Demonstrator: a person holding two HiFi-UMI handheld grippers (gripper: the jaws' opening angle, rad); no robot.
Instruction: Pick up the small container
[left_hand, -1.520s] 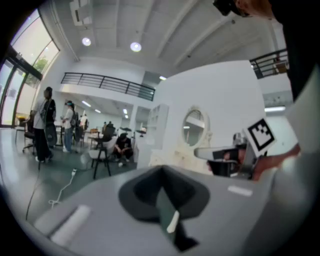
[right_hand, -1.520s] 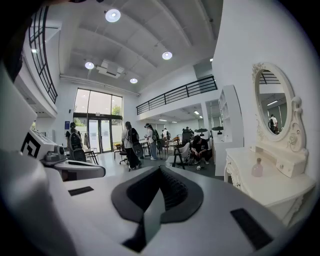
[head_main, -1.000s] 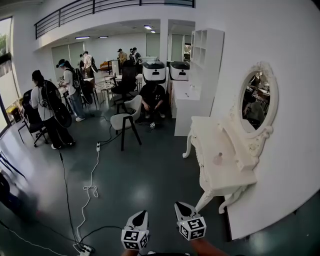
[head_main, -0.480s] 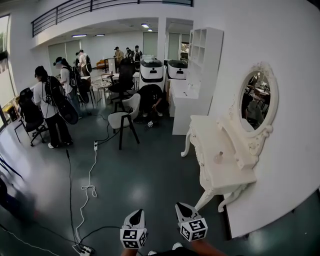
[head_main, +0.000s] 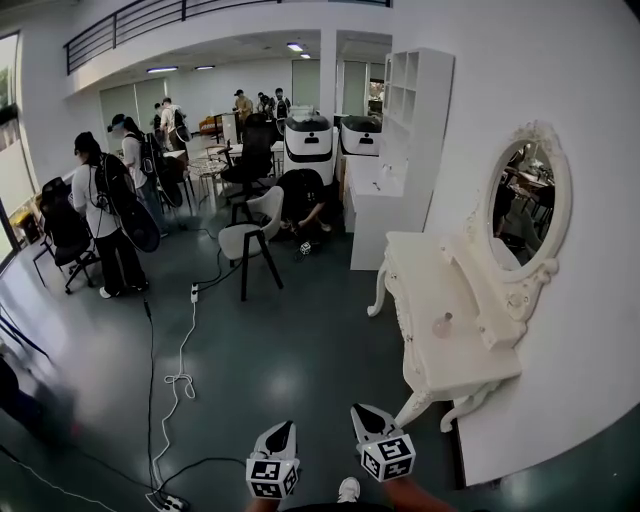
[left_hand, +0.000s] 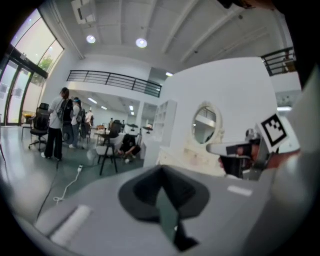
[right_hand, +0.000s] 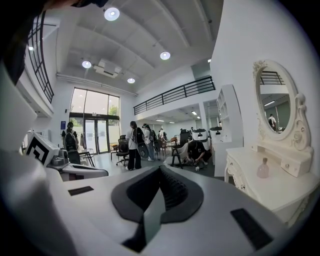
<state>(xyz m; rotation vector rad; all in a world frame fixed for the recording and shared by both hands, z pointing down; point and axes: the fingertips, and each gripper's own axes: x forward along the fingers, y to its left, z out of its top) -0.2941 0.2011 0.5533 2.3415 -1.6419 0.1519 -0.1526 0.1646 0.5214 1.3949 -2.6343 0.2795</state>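
The small container (head_main: 443, 324) is a pale pink bottle standing on the white dressing table (head_main: 420, 290) at the right, below the oval mirror (head_main: 527, 205). The right gripper view shows the container (right_hand: 263, 168) upright on the table top (right_hand: 260, 190), well ahead and to the right. My left gripper (head_main: 283, 428) and right gripper (head_main: 362, 411) are held low at the bottom of the head view, over the floor and far short of the table. The left gripper (left_hand: 161, 172) is shut on nothing. The right gripper (right_hand: 160, 172) is likewise shut and empty.
A white chair (head_main: 248, 240) stands on the dark floor ahead. A white cable (head_main: 180, 370) runs down to a power strip (head_main: 170, 497) at lower left. Several people (head_main: 105, 215) stand at the left. A white shelf cabinet (head_main: 400, 150) adjoins the dressing table.
The view has drifted a little, so the dressing table sits slightly lower and nearer. A shoe tip now shows at the bottom edge. Both grippers stay shut in the same low spot.
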